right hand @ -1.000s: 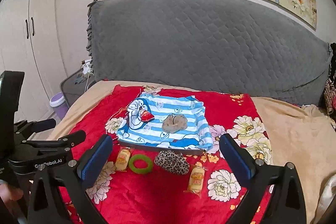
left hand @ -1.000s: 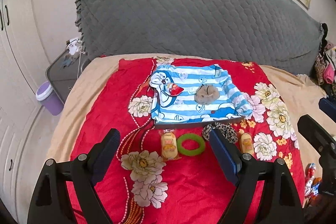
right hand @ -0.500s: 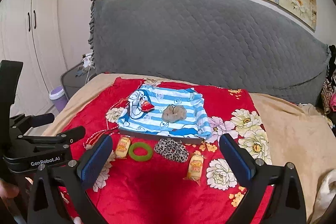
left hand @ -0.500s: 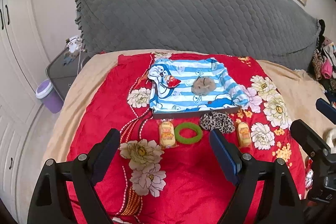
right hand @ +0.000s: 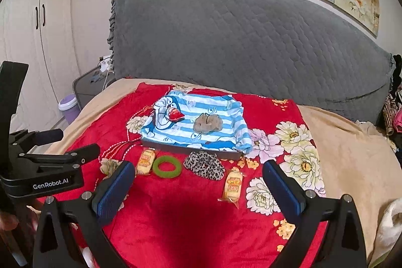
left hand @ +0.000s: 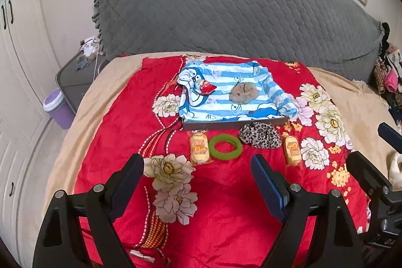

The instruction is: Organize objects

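On the red flowered blanket (left hand: 226,217) lies a row of small things: a yellow snack pack (left hand: 199,148) (right hand: 146,161), a green ring (left hand: 225,146) (right hand: 166,166), a leopard-print scrunchie (left hand: 259,135) (right hand: 204,164) and a second snack pack (left hand: 292,150) (right hand: 233,187). Behind them a flat tray (left hand: 233,125) (right hand: 191,148) carries a blue striped cloth (left hand: 221,82) (right hand: 191,107), a red packet (left hand: 205,87) (right hand: 175,114) and a brown scrunchie (left hand: 243,92) (right hand: 208,123). My left gripper (left hand: 198,176) hangs open and empty short of the row. My right gripper (right hand: 198,178) is open and empty too.
A grey quilted headboard (left hand: 226,4) (right hand: 238,37) rises behind the bed. Left of the bed stand a dark bedside stand (left hand: 75,74), a purple bin (left hand: 56,107) (right hand: 69,108) and white wardrobes (right hand: 32,16). Clothes are piled at the right edge (left hand: 388,72). The left gripper's body (right hand: 42,170) fills the right view's left side.
Both grippers have drifted forward and down toward the row of objects, which now sits larger and nearer between the fingers. Jaws stay open; nothing on the bed has moved.
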A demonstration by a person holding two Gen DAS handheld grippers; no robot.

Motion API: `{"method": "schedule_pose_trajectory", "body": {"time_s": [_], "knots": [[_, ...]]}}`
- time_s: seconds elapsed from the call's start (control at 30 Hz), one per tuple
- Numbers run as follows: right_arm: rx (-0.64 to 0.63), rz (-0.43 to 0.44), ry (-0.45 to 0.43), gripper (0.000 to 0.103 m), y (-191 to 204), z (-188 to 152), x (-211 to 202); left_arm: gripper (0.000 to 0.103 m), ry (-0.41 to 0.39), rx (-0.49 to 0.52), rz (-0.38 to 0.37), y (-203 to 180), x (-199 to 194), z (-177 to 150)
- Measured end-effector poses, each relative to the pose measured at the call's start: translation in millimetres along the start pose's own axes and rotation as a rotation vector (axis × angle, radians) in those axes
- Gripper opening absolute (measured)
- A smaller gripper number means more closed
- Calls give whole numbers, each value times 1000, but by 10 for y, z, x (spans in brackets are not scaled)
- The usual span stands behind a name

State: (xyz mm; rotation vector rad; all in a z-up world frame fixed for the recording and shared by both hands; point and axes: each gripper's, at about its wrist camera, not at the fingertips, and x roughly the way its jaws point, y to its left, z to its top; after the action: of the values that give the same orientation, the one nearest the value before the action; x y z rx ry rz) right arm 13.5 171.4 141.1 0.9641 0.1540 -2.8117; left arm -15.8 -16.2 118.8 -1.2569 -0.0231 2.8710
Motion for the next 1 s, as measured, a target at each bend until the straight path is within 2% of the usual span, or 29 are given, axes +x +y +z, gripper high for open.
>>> {"method": "schedule_pose_trajectory", "body": {"time_s": [0.3, 1.0], "knots": [[5, 6, 33, 102, 2, -153, 94, 88, 22, 4, -2, -22, 107, -129], [15, 12, 120, 102, -21, -435, 659, 88, 107, -3, 24, 81, 767, -441]]}}
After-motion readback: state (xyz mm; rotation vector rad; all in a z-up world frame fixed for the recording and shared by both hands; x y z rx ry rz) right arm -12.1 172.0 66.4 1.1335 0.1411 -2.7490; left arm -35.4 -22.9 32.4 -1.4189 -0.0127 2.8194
